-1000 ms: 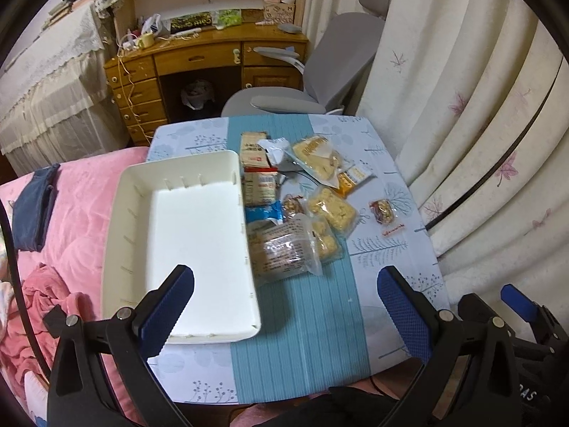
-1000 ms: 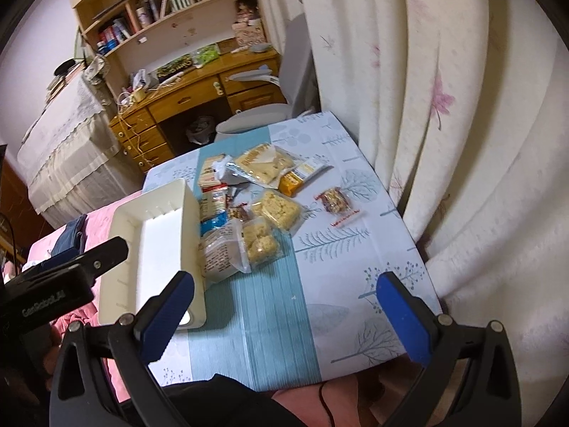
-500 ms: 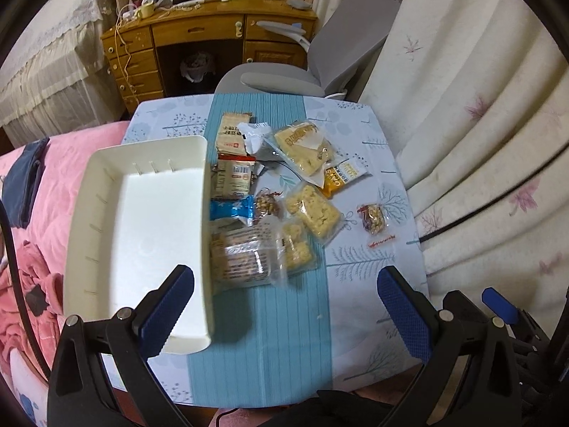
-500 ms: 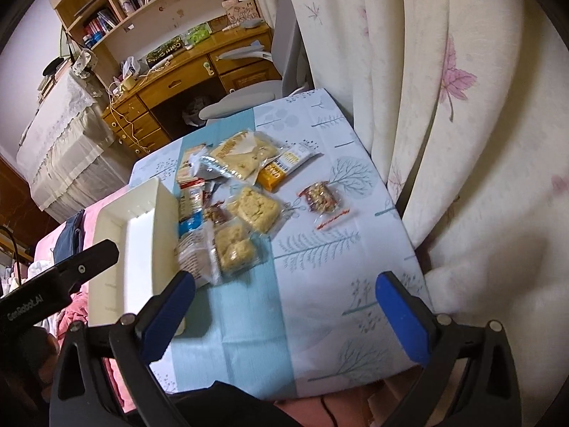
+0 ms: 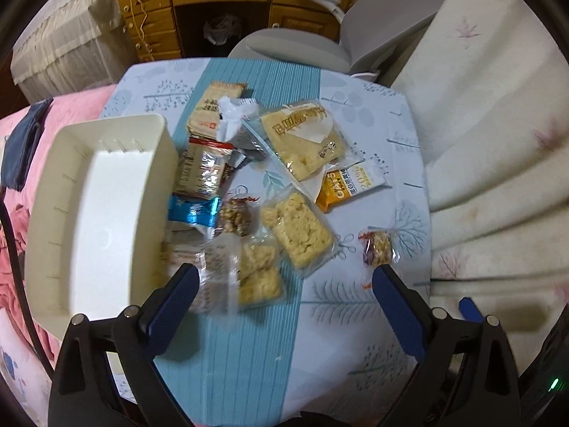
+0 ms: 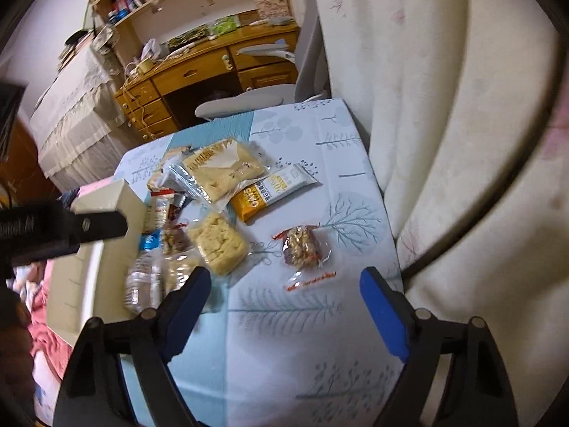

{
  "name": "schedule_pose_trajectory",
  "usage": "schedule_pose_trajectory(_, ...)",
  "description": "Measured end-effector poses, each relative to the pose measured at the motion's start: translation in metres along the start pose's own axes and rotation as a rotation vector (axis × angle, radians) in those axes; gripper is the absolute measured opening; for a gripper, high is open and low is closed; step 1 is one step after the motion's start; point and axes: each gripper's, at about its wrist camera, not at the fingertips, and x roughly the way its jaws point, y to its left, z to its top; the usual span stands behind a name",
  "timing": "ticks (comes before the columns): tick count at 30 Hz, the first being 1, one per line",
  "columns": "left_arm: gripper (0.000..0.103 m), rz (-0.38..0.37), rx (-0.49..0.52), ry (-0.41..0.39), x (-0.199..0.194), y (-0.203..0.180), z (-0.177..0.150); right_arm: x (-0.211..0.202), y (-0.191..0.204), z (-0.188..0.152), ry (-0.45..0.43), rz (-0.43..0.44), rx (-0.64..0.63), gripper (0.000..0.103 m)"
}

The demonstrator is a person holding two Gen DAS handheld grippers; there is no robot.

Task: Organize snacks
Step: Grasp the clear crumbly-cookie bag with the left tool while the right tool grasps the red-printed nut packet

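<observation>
Several wrapped snacks lie in a pile on the small table point(image 5: 249, 348). A white bin point(image 5: 96, 213) stands empty at its left; it also shows in the right wrist view point(image 6: 103, 195). My left gripper point(image 5: 284, 284) is open and empty, just above the near clear-wrapped rice crisp packs point(image 5: 249, 274). My right gripper point(image 6: 284, 286) is open and empty, above the table in front of the small nut bar point(image 6: 302, 245). An orange oats bar point(image 6: 274, 188) and a large rice cake pack point(image 6: 220, 167) lie farther back.
A cream curtain point(image 6: 444, 142) hangs along the table's right edge. A grey office chair point(image 5: 320, 39) and a wooden desk point(image 5: 220, 7) stand beyond the far edge. A pink bedspread point(image 5: 21, 249) lies left of the bin.
Both grippers have moved forward and down toward the snacks, which now look larger. Both stay open and nothing on the table has moved.
</observation>
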Motion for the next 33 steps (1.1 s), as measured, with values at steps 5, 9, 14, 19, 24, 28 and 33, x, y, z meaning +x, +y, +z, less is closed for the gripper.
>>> schedule_pose_trajectory(5, 0.098, 0.047, -0.039, 0.091, 0.045, -0.012, 0.017, 0.032, -0.012, 0.000, 0.020, 0.035, -0.040, 0.084)
schedule_pose_trajectory(9, 0.098, 0.081, -0.075, 0.181, 0.081, -0.018, 0.029, 0.055, -0.017, -0.002, 0.038, 0.059, -0.080, 0.082)
schedule_pose_trajectory(14, 0.097, 0.110, -0.117, 0.284, 0.120, -0.024, 0.038, 0.080, -0.018, -0.005, 0.058, 0.076, -0.132, 0.076)
schedule_pose_trajectory(19, 0.097, 0.164, -0.134, 0.350, 0.148, -0.029, 0.041, 0.098, -0.018, -0.009, 0.065, 0.089, -0.177, 0.069)
schedule_pose_trajectory(24, 0.097, 0.191, -0.149, 0.390, 0.171, -0.031, 0.042, 0.113, -0.015, -0.012, 0.082, 0.101, -0.204, 0.063)
schedule_pose_trajectory(28, 0.097, 0.233, -0.154, 0.408, 0.189, -0.034, 0.046, 0.121, -0.016, -0.013, 0.092, 0.100, -0.213, 0.061)
schedule_pose_trajectory(33, 0.097, 0.270, -0.142, 0.411, 0.209, -0.042, 0.051, 0.130, -0.018, -0.015, 0.104, 0.097, -0.213, 0.056)
